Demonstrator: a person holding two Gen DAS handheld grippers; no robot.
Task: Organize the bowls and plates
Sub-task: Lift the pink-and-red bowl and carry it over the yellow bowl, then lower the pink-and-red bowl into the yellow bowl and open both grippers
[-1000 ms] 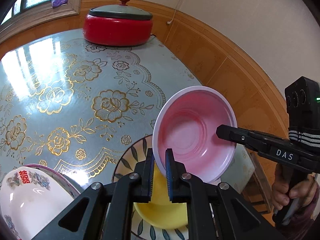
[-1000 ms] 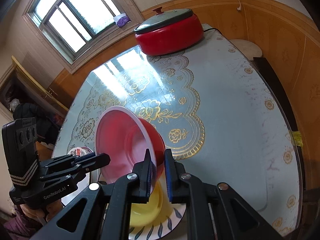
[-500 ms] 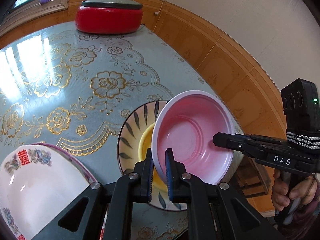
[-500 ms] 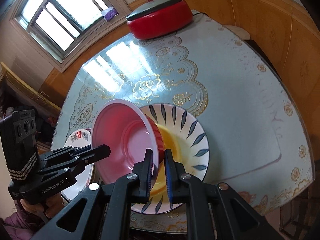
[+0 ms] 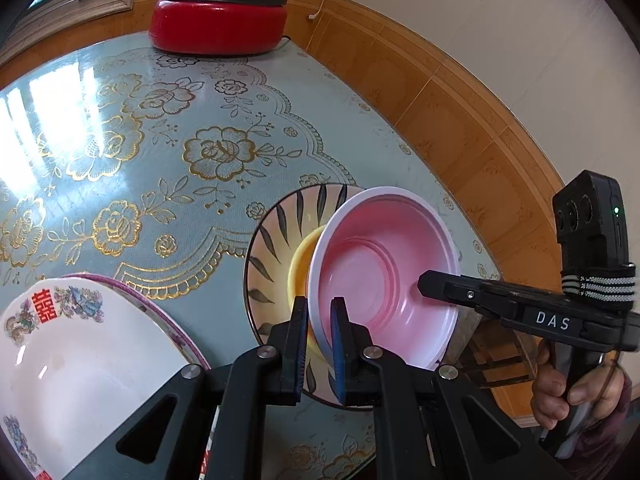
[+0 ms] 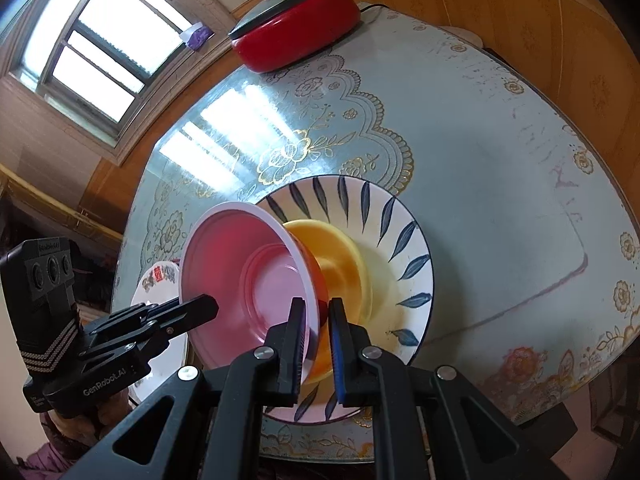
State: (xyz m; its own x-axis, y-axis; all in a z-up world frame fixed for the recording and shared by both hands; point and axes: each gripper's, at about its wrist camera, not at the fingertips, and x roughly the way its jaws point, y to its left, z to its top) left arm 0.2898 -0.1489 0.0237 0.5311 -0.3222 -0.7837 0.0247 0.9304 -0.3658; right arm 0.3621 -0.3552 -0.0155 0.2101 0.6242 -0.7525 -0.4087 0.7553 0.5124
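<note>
- Lowering the pink round plastic bowl (image 5: 384, 284), tilted above the yellow bowl (image 6: 340, 256) in the leaf-patterned plate (image 6: 404, 240), looks the step: level it first.
- Left gripper (image 5: 320, 320) and right gripper (image 6: 316, 316): jaws nearly closed, pinching opposite rims; release together.
- Near-left white floral plate (image 5: 80, 360) shares the surface (image 5: 160, 120).

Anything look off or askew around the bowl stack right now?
Only the pink bowl: it is tipped steeply on edge, its rim pinched by both the left gripper and the right gripper, above the yellow bowl in the leaf-patterned plate. No spills or damage visible.
</note>
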